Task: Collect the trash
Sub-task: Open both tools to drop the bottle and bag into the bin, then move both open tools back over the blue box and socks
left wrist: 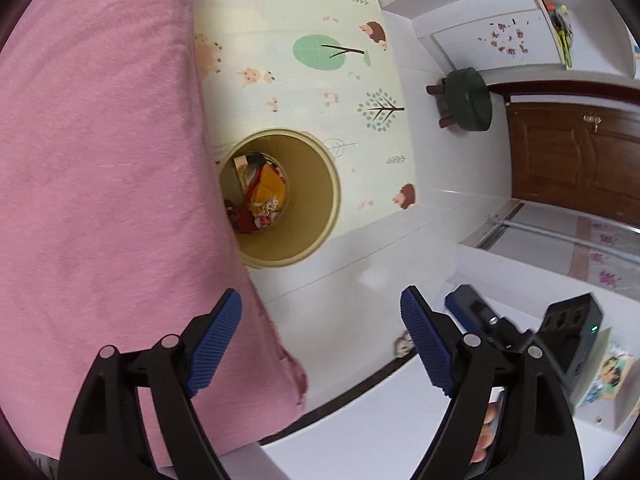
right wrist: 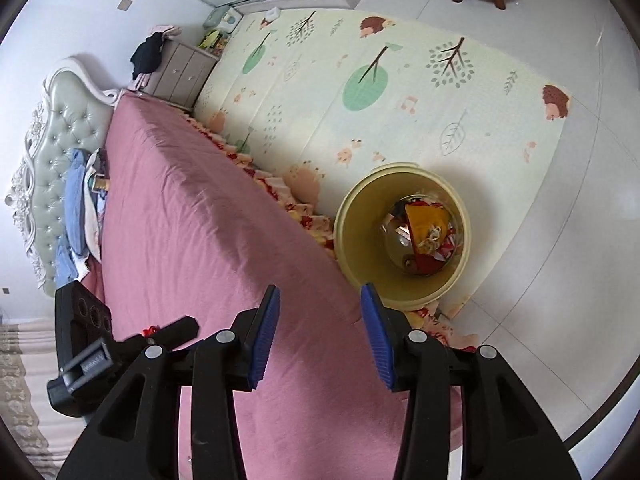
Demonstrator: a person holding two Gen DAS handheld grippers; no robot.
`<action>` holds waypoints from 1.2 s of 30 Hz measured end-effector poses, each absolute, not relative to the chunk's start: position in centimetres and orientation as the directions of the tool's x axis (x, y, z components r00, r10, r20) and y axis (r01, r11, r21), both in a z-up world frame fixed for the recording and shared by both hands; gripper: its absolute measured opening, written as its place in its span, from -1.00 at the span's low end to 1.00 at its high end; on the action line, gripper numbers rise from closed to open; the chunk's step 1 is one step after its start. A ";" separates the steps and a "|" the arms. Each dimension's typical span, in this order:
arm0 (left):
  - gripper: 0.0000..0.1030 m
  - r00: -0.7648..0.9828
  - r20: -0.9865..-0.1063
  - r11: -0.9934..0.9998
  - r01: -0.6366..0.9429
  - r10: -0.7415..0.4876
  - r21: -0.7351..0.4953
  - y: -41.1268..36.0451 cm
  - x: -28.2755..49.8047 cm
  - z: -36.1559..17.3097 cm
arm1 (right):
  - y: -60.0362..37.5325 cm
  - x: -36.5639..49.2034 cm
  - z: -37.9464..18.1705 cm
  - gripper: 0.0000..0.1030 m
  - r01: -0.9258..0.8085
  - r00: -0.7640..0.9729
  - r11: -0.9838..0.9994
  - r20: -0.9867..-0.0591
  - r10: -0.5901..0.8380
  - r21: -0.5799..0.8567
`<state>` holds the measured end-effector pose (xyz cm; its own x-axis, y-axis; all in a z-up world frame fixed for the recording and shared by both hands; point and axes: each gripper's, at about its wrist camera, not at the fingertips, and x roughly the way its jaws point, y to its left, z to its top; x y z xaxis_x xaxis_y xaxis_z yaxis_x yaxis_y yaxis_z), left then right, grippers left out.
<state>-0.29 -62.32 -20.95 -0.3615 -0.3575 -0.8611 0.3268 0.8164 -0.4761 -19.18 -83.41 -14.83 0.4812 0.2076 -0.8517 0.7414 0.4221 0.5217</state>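
A cream round trash bin (left wrist: 316, 208) stands on the floor beside the bed, with yellow and red wrappers (left wrist: 266, 196) lying at its bottom. It also shows in the right wrist view (right wrist: 360, 248), with the same trash (right wrist: 426, 236) inside. My left gripper (left wrist: 322, 320) is open and empty, held high above the floor near the bed's corner. My right gripper (right wrist: 320, 312) is open and empty, above the bed's edge just short of the bin. The right gripper's body (left wrist: 520, 336) shows in the left wrist view, and the left gripper's body (right wrist: 92, 344) shows in the right wrist view.
A pink-sheeted bed (right wrist: 192, 216) fills the left side, with a tufted headboard (right wrist: 60, 148) and clothes at its far end. A patterned play mat (right wrist: 400, 92) lies under the bin. A green stool (left wrist: 468, 100), a brown door (left wrist: 576, 160) and a nightstand (right wrist: 180, 72) stand around.
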 end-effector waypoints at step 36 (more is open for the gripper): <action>0.58 -0.156 -0.921 0.896 0.224 -0.356 -0.384 -33.5 -2.8 -17.3 | -58.6 -12.7 -12.4 -0.11 0.526 0.392 0.653 -0.837 0.382 0.545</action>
<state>-2.83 -33.51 -17.28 -0.1562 -0.3559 -0.9214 0.2240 0.8958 -0.3840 -12.67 -58.61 -12.37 0.3925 0.3820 -0.8367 0.5260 0.6530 0.5449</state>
